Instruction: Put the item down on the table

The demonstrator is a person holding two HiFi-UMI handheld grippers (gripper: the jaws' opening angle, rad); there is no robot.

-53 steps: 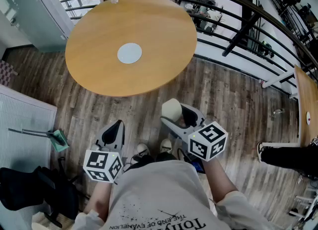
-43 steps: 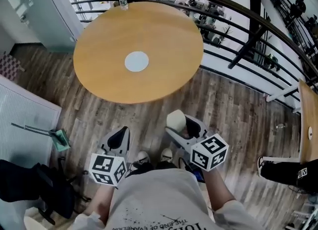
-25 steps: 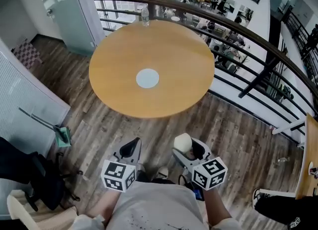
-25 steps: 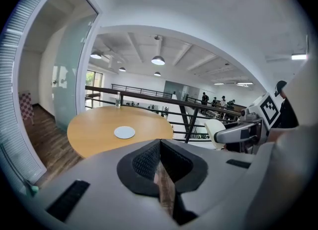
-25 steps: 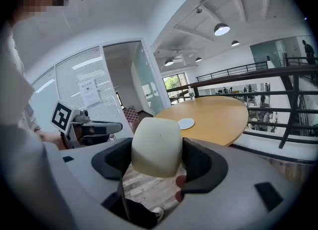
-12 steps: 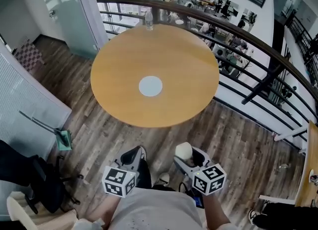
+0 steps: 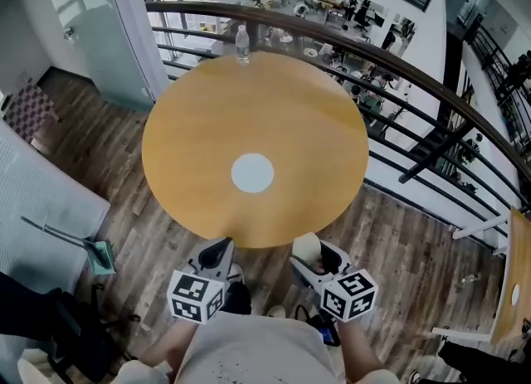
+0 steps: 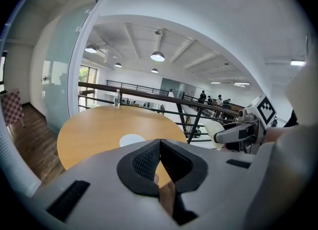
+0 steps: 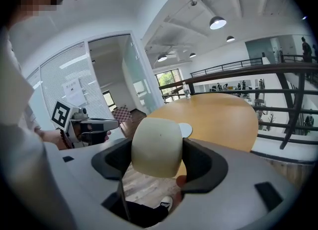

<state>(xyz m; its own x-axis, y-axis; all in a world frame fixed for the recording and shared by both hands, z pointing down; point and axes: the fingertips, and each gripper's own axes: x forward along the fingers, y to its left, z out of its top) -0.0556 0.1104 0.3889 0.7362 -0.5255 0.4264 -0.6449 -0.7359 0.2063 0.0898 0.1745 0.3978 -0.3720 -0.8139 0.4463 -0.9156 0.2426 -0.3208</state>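
A cream rounded item sits clamped between the jaws of my right gripper, just short of the near edge of the round wooden table; in the head view the item shows as a pale lump. My left gripper is beside it at the same edge, jaws closed together with nothing between them. A pale disc marks the table's middle.
A clear water bottle stands at the table's far edge by a dark railing over a lower floor. A broom and dustpan lie on the wood floor at left, beside a glass partition.
I have walked forward: the table has come nearer and now reaches both grippers. The grip on the cream item is unchanged and the left gripper stays shut.
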